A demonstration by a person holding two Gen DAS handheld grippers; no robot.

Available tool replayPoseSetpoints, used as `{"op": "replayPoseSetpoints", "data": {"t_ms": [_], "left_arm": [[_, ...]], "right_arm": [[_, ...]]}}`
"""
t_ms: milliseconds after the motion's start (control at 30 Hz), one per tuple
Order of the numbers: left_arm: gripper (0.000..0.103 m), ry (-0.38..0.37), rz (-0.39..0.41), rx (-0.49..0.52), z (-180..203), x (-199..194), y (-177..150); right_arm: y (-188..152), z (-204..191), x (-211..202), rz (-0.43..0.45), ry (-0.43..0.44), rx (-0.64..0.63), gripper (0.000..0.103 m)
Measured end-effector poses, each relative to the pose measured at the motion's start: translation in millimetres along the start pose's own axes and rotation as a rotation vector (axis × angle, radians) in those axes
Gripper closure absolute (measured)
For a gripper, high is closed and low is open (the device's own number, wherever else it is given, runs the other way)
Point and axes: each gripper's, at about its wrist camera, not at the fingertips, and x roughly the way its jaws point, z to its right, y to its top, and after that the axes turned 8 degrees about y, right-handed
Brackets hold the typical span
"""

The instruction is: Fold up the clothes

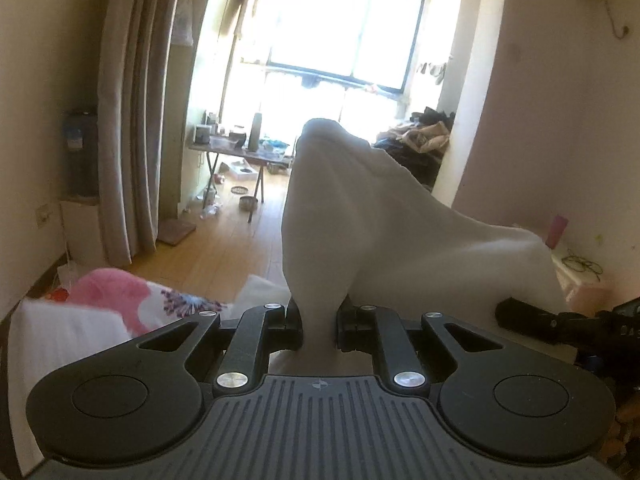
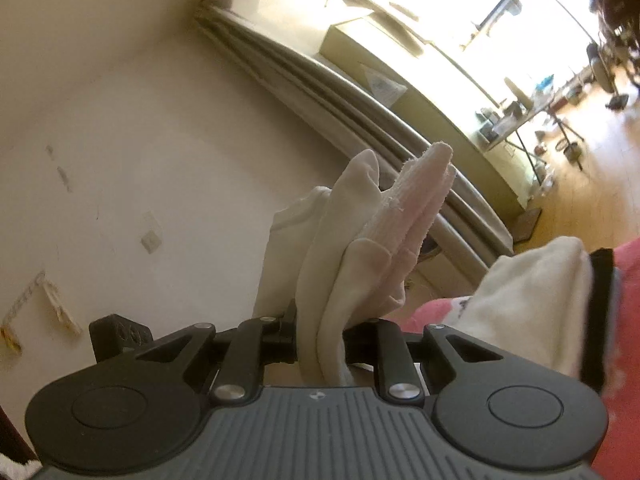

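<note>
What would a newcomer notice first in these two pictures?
First, the white cloth rising from the closed left gripper in the middle of the left wrist view, with the very bright window behind it. In the right wrist view, the right gripper pinches a bunch of white and pale pink fabric before a bare wall.

Left gripper [image 1: 319, 322] clamped on bunched white garment [image 1: 340, 216]. Cloth rising above jaws, then draping right toward other black gripper [image 1: 560, 322] at right edge. Pink-and-white floral bedding [image 1: 120, 300] lower left. Beyond: wooden floor [image 1: 240, 248], cluttered folding table [image 1: 240, 152], beige curtain [image 1: 128, 120], bright window [image 1: 344, 28].
</note>
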Motion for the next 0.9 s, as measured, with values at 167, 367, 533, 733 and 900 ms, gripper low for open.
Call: {"op": "replayPoseSetpoints", "data": {"t_ms": [167,367,533,733,900], "left_arm": [[0.091,-0.026,-0.082,-0.013,-17,47,18],[0.086,-0.039,-0.173,-0.007,-21,107,17],[0.036,0.085,-0.287,-0.026,-31,173,-10],[0.036,0.158,-0.307,-0.188,-55,180,-31],[0.036,0.172,-0.207,-0.195,-62,159,-3]], "right_arm": [[24,43,28,0.007,-0.011,0.055,0.083],[35,99,44,0.004,-0.065,0.118,0.083],[39,162,44,0.006,-0.152,0.213,0.076],[40,249,33,0.018,-0.243,0.437,0.063],[62,250,3,0.084,-0.359,0.354,0.053]]}}
